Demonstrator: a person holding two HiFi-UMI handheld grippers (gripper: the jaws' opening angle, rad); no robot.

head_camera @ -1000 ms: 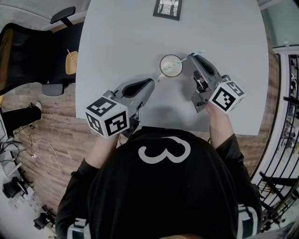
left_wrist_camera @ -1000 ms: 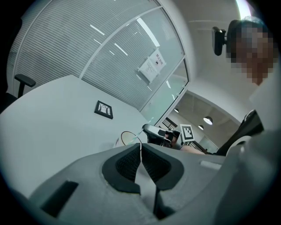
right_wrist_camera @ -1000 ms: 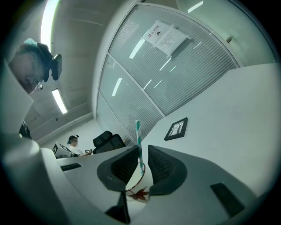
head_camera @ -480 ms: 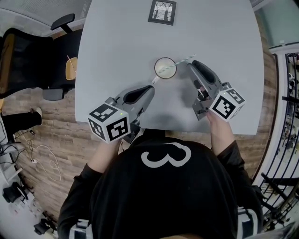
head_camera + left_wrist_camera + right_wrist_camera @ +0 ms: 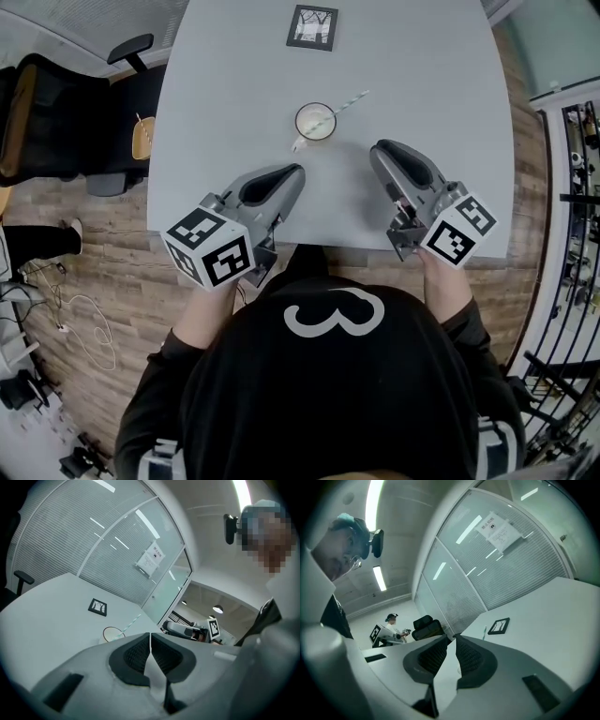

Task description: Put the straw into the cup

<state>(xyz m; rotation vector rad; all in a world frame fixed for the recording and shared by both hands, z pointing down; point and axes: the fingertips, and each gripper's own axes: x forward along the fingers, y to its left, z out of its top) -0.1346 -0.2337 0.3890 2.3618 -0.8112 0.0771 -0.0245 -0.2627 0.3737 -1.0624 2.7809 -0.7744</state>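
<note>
A small white cup [image 5: 315, 122] stands on the grey table [image 5: 225, 84], with a pale striped straw [image 5: 349, 101] leaning in it toward the upper right. In the head view my left gripper [image 5: 298, 170] lies shut and empty just below and left of the cup. My right gripper [image 5: 375, 150] is also shut and empty, to the cup's lower right and apart from the straw. The left gripper view shows the cup [image 5: 112, 633] and straw [image 5: 133, 620] beyond the closed jaws. In the right gripper view only the straw tip [image 5: 484, 631] shows.
A small black-framed card [image 5: 311, 27] lies flat at the table's far side. A black office chair [image 5: 56, 112] stands off the table's left edge. The table's near edge [image 5: 337, 246] runs just under both grippers. Another person with a gripper [image 5: 389, 629] sits in the background.
The right gripper, which was at the straw's upper end, has drawn back toward me and away from it. The left gripper has also pulled back. The straw stays leaning in the cup.
</note>
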